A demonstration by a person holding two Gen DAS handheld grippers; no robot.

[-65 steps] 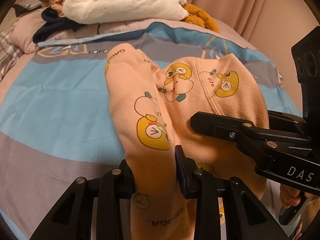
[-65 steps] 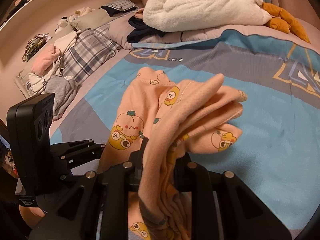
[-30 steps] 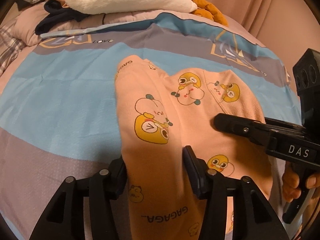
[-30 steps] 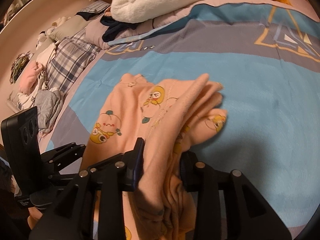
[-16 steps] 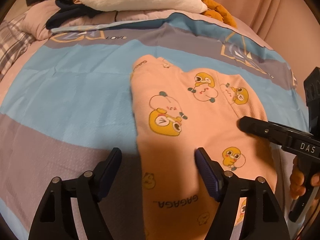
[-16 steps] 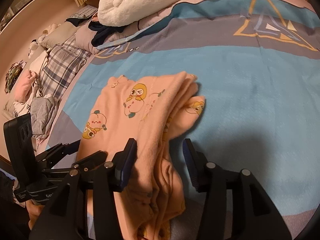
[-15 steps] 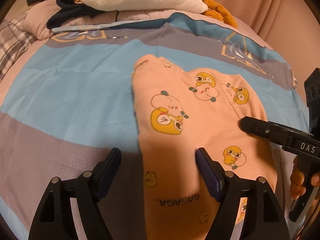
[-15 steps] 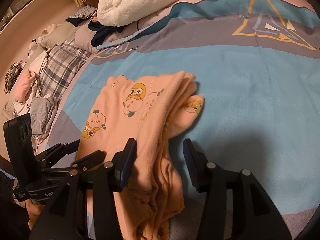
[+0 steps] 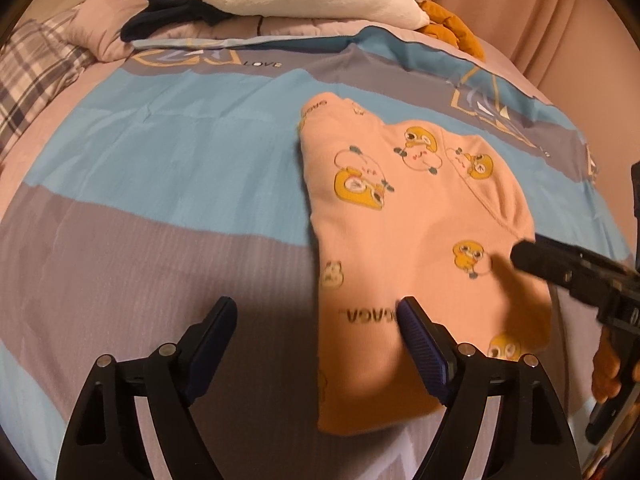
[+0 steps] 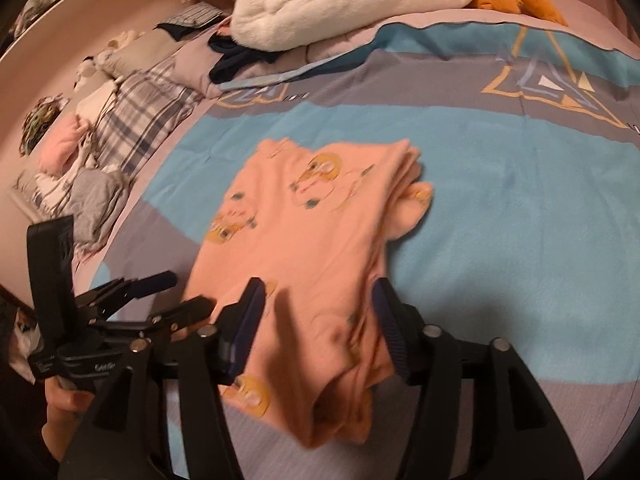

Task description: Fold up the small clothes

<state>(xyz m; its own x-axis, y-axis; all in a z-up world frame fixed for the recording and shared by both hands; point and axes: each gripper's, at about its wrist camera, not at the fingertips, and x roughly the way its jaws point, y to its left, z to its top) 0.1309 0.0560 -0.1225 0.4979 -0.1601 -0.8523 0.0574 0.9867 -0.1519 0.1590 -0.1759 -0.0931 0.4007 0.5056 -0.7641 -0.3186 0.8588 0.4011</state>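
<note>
Both jaws opening, nothing gripped: left gripper straddles the garment's near left edge, right gripper hangs over its bunched right side. Peach top lies folded on the bed. You're releasing; next, probably square up the loose layers on the right.

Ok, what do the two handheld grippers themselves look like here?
Both are matte black. The left gripper and right gripper have angular fingers with silver screw heads and ribbed dark blue pads. No sleeves or cables are clearly visible.
</note>
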